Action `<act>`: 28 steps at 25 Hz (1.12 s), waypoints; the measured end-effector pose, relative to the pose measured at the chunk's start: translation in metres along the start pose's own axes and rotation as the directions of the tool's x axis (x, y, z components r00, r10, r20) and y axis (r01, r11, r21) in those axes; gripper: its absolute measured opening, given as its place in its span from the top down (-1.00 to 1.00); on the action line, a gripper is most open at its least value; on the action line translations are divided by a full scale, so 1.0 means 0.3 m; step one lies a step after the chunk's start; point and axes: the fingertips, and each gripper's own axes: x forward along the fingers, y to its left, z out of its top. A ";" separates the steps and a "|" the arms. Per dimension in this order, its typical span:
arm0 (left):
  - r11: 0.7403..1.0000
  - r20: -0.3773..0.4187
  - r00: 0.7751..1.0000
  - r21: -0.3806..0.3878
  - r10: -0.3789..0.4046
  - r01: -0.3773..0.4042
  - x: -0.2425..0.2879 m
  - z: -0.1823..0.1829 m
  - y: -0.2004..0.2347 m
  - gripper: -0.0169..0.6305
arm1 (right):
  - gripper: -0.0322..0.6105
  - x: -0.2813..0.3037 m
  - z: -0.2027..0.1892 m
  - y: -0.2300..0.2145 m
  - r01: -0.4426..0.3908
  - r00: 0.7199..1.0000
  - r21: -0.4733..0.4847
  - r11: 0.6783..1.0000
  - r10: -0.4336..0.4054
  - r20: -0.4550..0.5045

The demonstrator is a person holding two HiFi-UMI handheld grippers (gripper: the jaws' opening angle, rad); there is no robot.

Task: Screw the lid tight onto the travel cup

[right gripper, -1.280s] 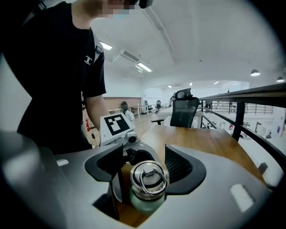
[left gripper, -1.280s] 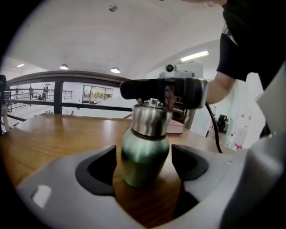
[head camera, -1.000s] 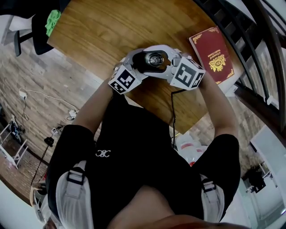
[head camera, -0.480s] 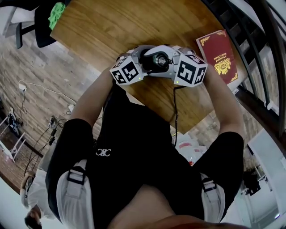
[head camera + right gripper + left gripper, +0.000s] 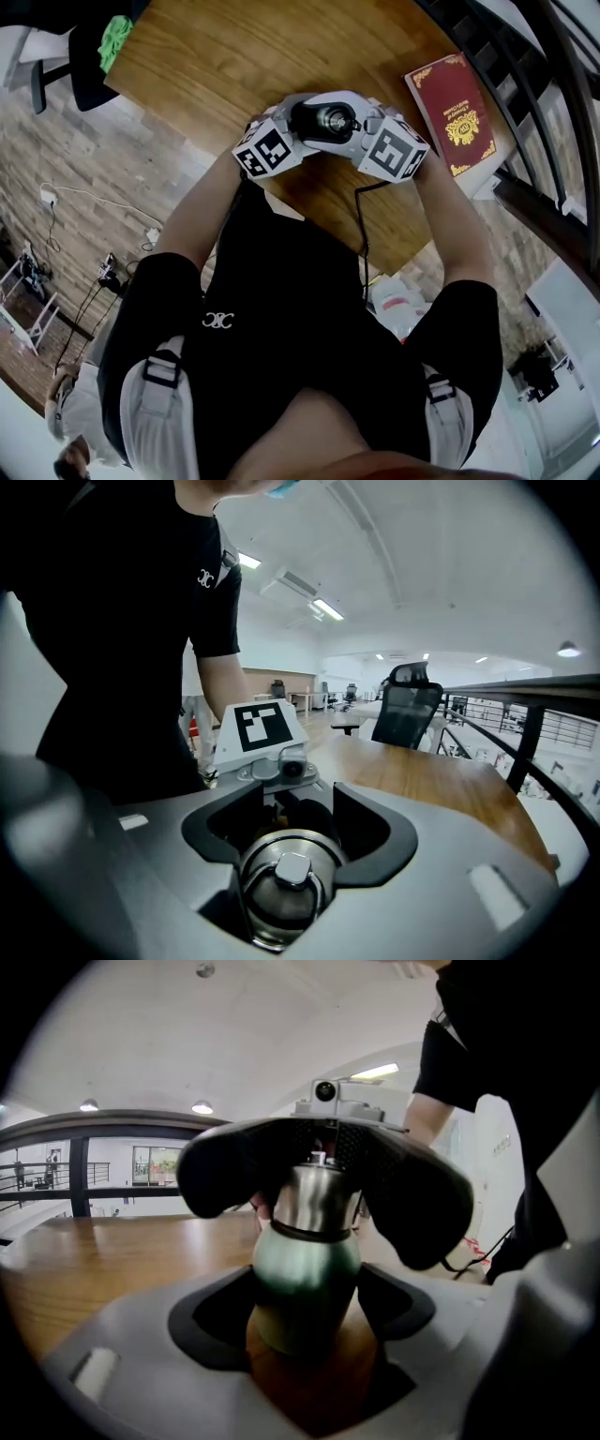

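A travel cup with a green body (image 5: 305,1279) and a steel lid (image 5: 317,1199) stands upright on the wooden table (image 5: 234,56), near its front edge. My left gripper (image 5: 305,1309) is shut on the green body, with a pad on each side. From the opposite side my right gripper (image 5: 305,841) reaches over the top. Its black pads (image 5: 417,1199) flank the lid (image 5: 286,878), and its jaws have just been closing on the lid. In the head view both grippers meet around the cup (image 5: 326,119), left gripper (image 5: 295,129) and right gripper (image 5: 354,129).
A red book (image 5: 459,112) lies on the table to the right of the grippers. A black chair with something green on it (image 5: 108,47) stands at the table's far left corner. A dark railing (image 5: 562,122) runs past the right side. A black cable (image 5: 361,234) hangs from the right gripper.
Both grippers stay at the cup. The right gripper's marker cube has tilted slightly, and the left one has turned a little. The cup has not shifted on the table.
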 end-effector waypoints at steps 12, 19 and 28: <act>0.997 0.024 0.997 -0.027 0.070 -0.069 0.006 -0.008 -0.004 -0.28 | 0.18 -0.026 0.017 -0.090 0.377 0.919 0.142 0.915 -0.389 0.067; 0.993 0.037 0.994 -0.047 0.107 -0.106 0.013 -0.009 0.000 -0.28 | 0.18 -0.051 0.006 -0.135 0.540 0.828 0.194 0.819 -0.559 0.052; 0.992 0.032 0.992 -0.049 0.122 -0.120 0.018 -0.012 0.002 -0.28 | 0.18 -0.096 -0.012 -0.182 0.734 0.648 0.250 0.631 -0.762 0.022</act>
